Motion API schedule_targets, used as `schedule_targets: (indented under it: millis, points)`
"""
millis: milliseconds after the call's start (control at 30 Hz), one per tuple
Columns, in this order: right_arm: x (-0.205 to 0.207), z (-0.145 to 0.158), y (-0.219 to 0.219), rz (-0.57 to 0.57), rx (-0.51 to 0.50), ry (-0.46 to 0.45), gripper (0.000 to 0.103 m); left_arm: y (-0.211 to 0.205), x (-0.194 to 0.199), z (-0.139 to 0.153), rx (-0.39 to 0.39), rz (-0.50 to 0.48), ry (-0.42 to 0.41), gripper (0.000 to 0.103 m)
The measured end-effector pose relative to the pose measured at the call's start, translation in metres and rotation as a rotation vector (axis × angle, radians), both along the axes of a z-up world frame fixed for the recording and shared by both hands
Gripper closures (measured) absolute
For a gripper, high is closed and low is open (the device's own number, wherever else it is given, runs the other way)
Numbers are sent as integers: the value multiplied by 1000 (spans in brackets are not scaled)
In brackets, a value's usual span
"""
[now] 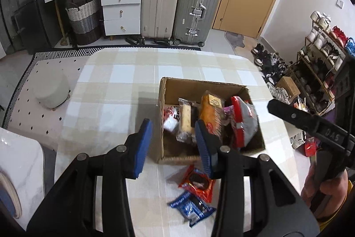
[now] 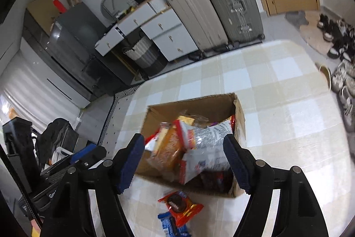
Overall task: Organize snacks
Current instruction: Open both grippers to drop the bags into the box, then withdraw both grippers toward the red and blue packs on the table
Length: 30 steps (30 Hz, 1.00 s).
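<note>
Left wrist view: I look forward and down along the left tongs [image 1: 174, 146] from above the near edge of the surface [image 1: 124, 81], close to the cardboard box [image 1: 200, 86]. Right wrist view: same forward-down aim along the right tongs [image 2: 185, 164], set further right and rolled, so the room leans. Both views share the box, the red cookie packet [image 1: 197, 183] and blue cookie packet [image 1: 192, 208] just before it, the checked surface and the suitcases [image 1: 179, 6] behind

Parted tongs [image 2: 184, 161] above snack-filled box [image 2: 239, 117] — two packets [image 2: 180, 207] outside.
</note>
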State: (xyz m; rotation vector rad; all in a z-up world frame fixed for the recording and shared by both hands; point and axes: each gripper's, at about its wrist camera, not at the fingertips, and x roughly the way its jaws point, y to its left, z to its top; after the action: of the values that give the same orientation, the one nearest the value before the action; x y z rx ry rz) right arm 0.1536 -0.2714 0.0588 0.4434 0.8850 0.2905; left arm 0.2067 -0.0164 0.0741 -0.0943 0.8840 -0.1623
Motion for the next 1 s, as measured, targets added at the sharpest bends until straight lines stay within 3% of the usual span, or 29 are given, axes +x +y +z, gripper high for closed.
schedule_targets:
  millis: [133, 333, 400, 500, 667, 767, 867, 1000]
  points:
    - [-31, 29, 2, 9, -14, -55, 26, 3, -36, 21, 4, 4, -41, 63]
    - [-92, 65, 12, 37, -32, -177, 22, 7, -99, 46, 13, 25, -133, 39]
    - [-114, 73, 18, 49, -41, -215, 12, 9, -122, 50, 5, 31, -162, 31]
    - [-142, 81, 25, 61, -53, -259, 10, 12, -152, 54, 7, 44, -189, 24]
    - [-188, 96, 35, 95, -72, -353, 9, 17, -205, 64, -2, 68, -254, 22]
    - [-217, 104, 39, 101, -102, -433, 1, 21, -240, 69, -1, 97, -306, 14]
    - [-240, 104, 41, 100, -89, -498, 1, 23, -272, 72, 12, 110, -373, 1]
    - [-266, 96, 47, 101, -112, -566, 0, 20, -310, 73, 62, 116, -463, 1]
